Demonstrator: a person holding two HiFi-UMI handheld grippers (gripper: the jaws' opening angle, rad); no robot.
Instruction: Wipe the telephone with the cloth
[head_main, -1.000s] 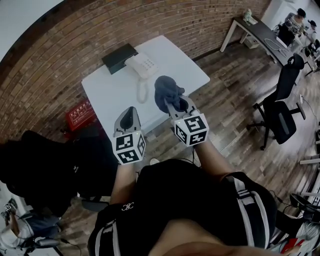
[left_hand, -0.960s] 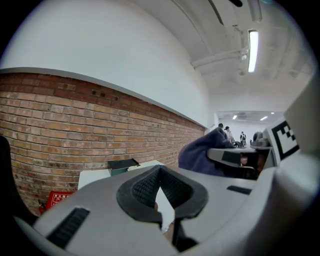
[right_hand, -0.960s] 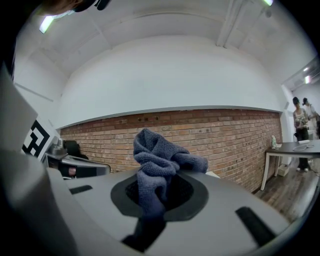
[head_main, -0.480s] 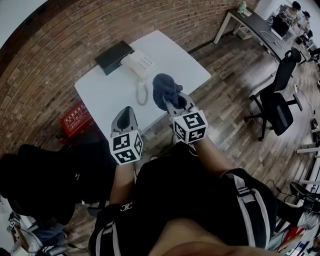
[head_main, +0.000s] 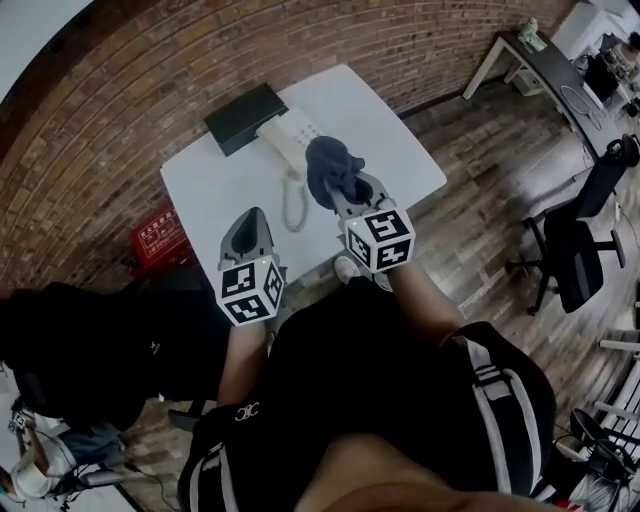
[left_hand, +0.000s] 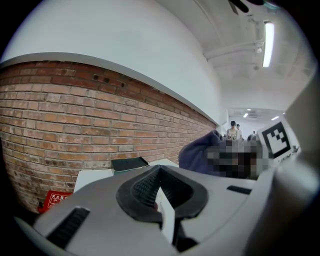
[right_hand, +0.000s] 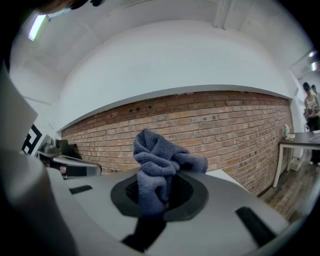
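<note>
A white telephone (head_main: 285, 135) with a coiled cord (head_main: 293, 200) sits on the white table (head_main: 400, 150), near its back edge. My right gripper (head_main: 345, 187) is shut on a bunched blue-grey cloth (head_main: 330, 165), held in the air just right of the phone; the same cloth (right_hand: 160, 165) sticks up between the closed jaws in the right gripper view. My left gripper (head_main: 250, 232) hangs over the table's near left part, jaws together and empty. In the left gripper view, the gripper (left_hand: 161, 192) shows only a sliver of the table between its pads.
A dark flat box (head_main: 245, 117) lies behind the phone against the brick wall (head_main: 150, 90). A red crate (head_main: 158, 235) stands on the floor left of the table. A black office chair (head_main: 575, 240) and a far desk (head_main: 545, 55) stand to the right on wooden flooring.
Both grippers have kept their hold and spacing. The view has shifted, with the table and phone now sitting slightly farther right; the cloth stays beside the phone.
</note>
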